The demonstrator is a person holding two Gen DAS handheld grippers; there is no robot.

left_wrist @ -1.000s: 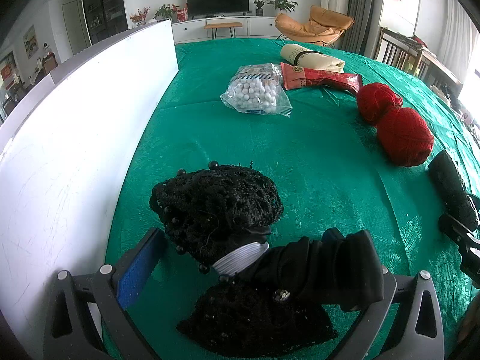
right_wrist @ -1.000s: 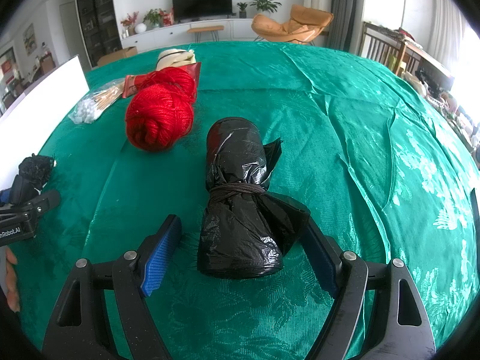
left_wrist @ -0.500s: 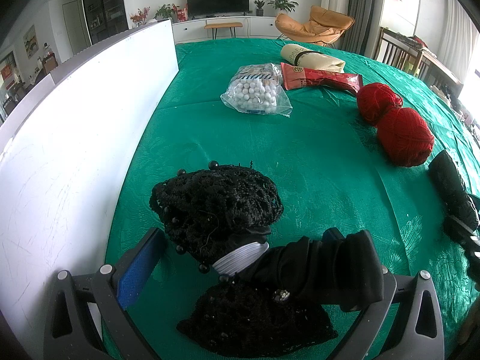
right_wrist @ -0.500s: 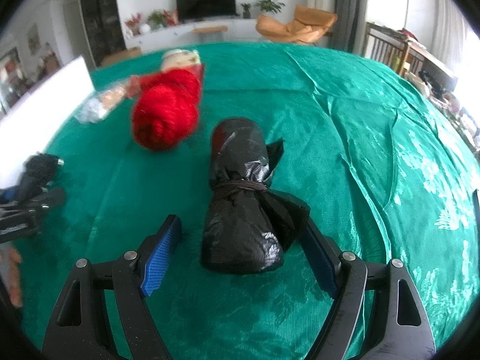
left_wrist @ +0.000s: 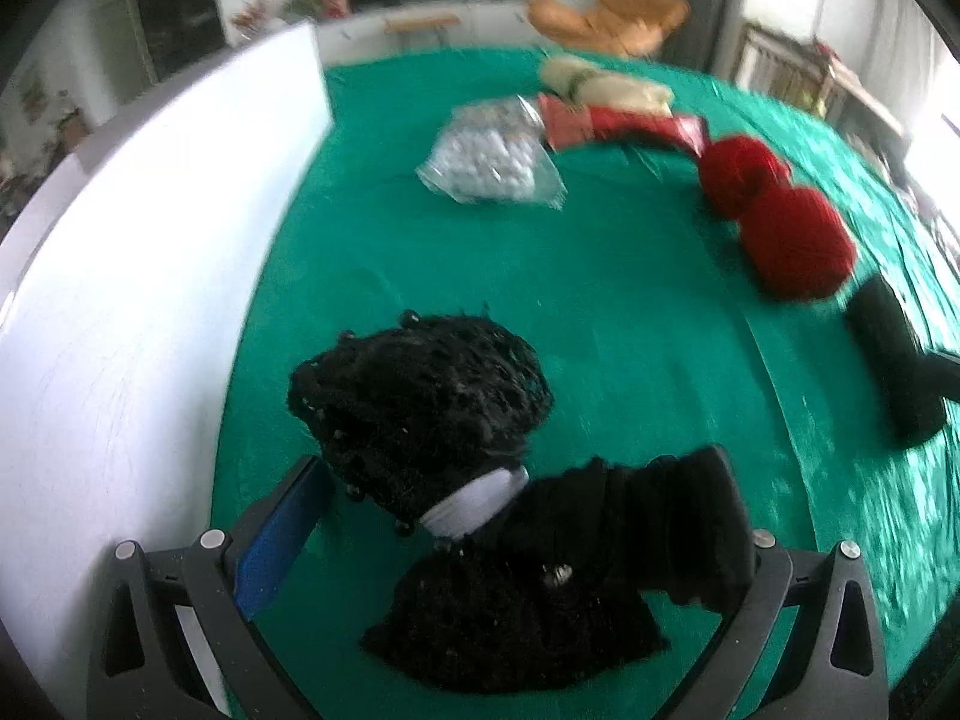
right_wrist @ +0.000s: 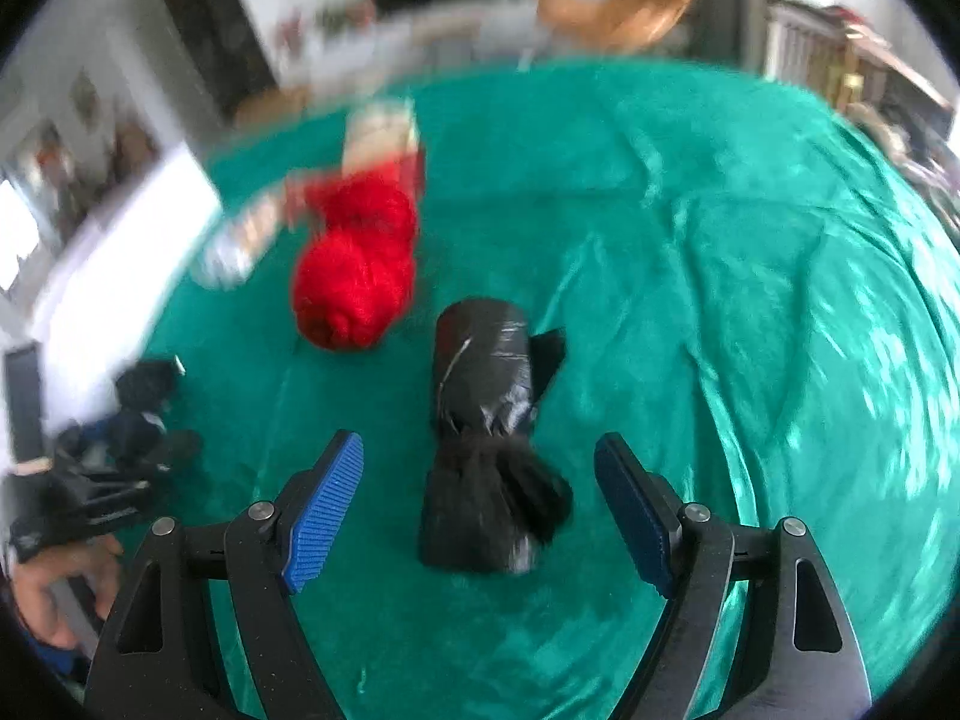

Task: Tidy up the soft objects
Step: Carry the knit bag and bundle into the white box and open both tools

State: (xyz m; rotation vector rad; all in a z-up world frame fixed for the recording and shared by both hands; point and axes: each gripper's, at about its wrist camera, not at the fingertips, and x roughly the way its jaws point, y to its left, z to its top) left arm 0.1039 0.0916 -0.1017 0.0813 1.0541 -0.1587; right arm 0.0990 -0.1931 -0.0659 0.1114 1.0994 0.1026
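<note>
In the left wrist view a black beaded net piece, a folded black cloth with a white band and a second net piece lie heaped between the fingers of my left gripper. Its jaws stand wide; the cloth covers the right finger and the blue left pad is bare. My right gripper is open above a tied black plastic bag bundle, its pads clear of the bag on both sides. Red yarn balls lie beyond the bag.
A white board stands along the left of the green tablecloth. Farther back are a clear bag of white balls, a red packet and a beige roll. A hand holds the left gripper at the right view's left edge.
My right gripper has drawn back and up from the black bag, which now lies free with gaps to both pads. The left gripper and its black heap have barely shifted.
</note>
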